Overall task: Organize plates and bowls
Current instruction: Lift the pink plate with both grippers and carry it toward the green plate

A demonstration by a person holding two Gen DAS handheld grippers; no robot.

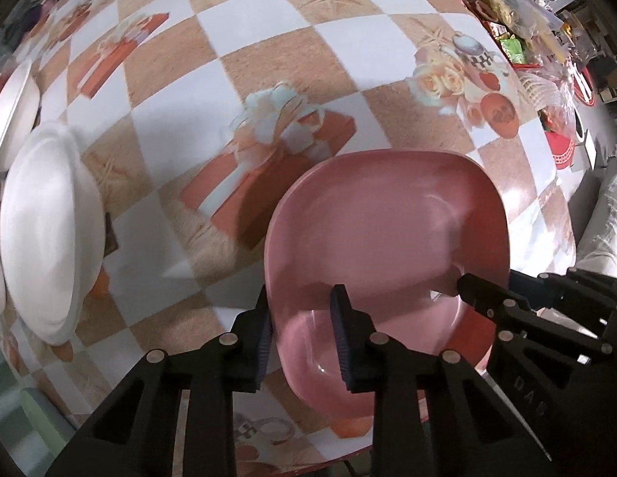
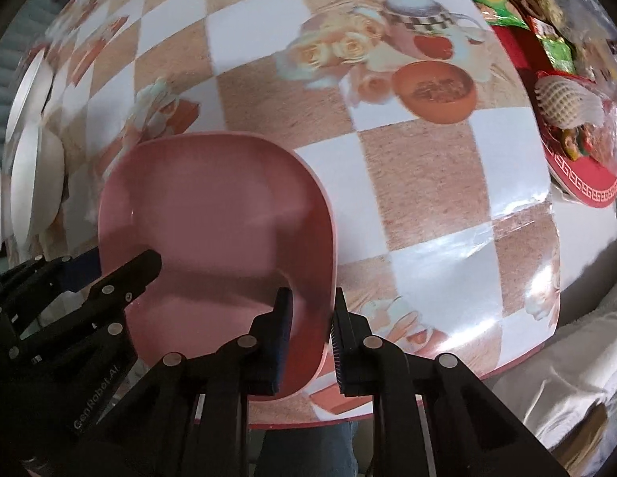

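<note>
In the left wrist view, the checked tablecloth (image 1: 268,39) lies bare across the whole upper middle of the frame, so passage there is open. The pink bowl (image 1: 388,230) fills the lower centre, with the left gripper (image 1: 304,334) clamped over its left rim and the right gripper (image 1: 463,284) blocking its right side. White plates (image 1: 49,230) stand along the left edge. Packets and a red tray (image 1: 563,151) crowd the upper right. In the right wrist view, bare cloth lies between the bowl and that clutter.
</note>
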